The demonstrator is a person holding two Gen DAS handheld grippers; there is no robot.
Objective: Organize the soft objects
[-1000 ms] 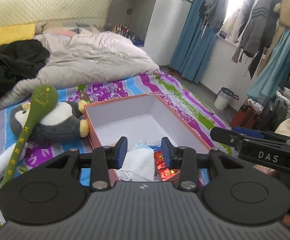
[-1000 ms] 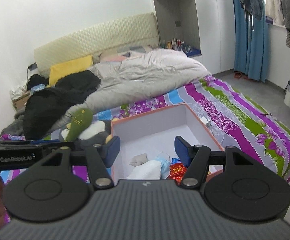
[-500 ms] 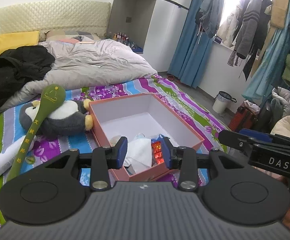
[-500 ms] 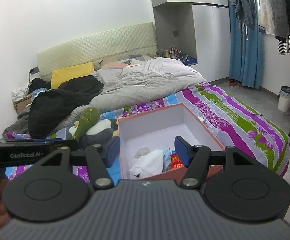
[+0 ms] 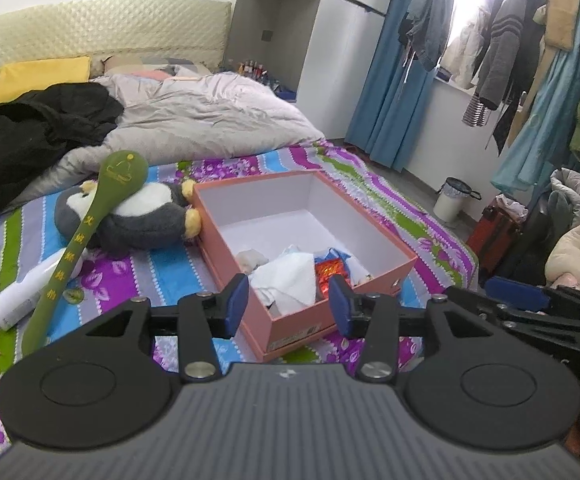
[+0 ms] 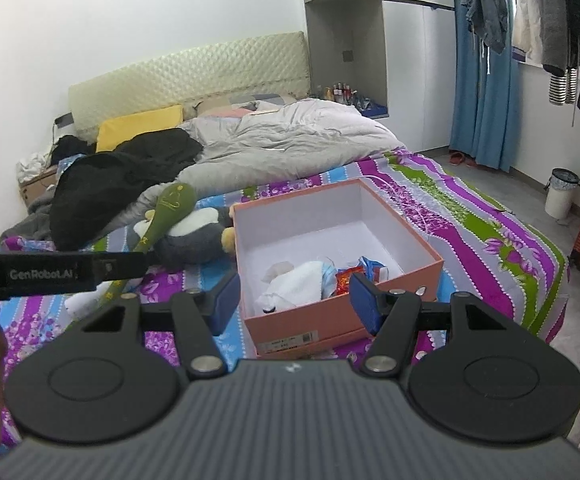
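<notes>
An open salmon-pink box (image 5: 305,326) (image 6: 341,322) sits on the striped bedspread. It holds a white cloth (image 5: 290,280) (image 6: 295,280), a red snack packet (image 5: 329,272) (image 6: 345,278) and a blue wrapper. A grey-and-white plush penguin (image 5: 146,216) (image 6: 194,236) lies left of the box, with a long green spoon-shaped plush (image 5: 90,232) (image 6: 166,212) across it. My left gripper (image 5: 288,300) is open and empty, in front of and above the box's near corner. My right gripper (image 6: 295,298) is open and empty, short of the box's near wall.
A white tube (image 5: 30,292) lies left of the green plush. A grey duvet (image 5: 210,120), black clothing (image 5: 38,132) and a yellow pillow (image 5: 42,76) cover the bed's far end. A white bin (image 5: 451,200), red suitcase (image 5: 493,232) and hanging clothes stand at the right.
Both grippers have pulled back and up from the box, so its whole near wall and the bed's foot now show. Both stay open and empty.
</notes>
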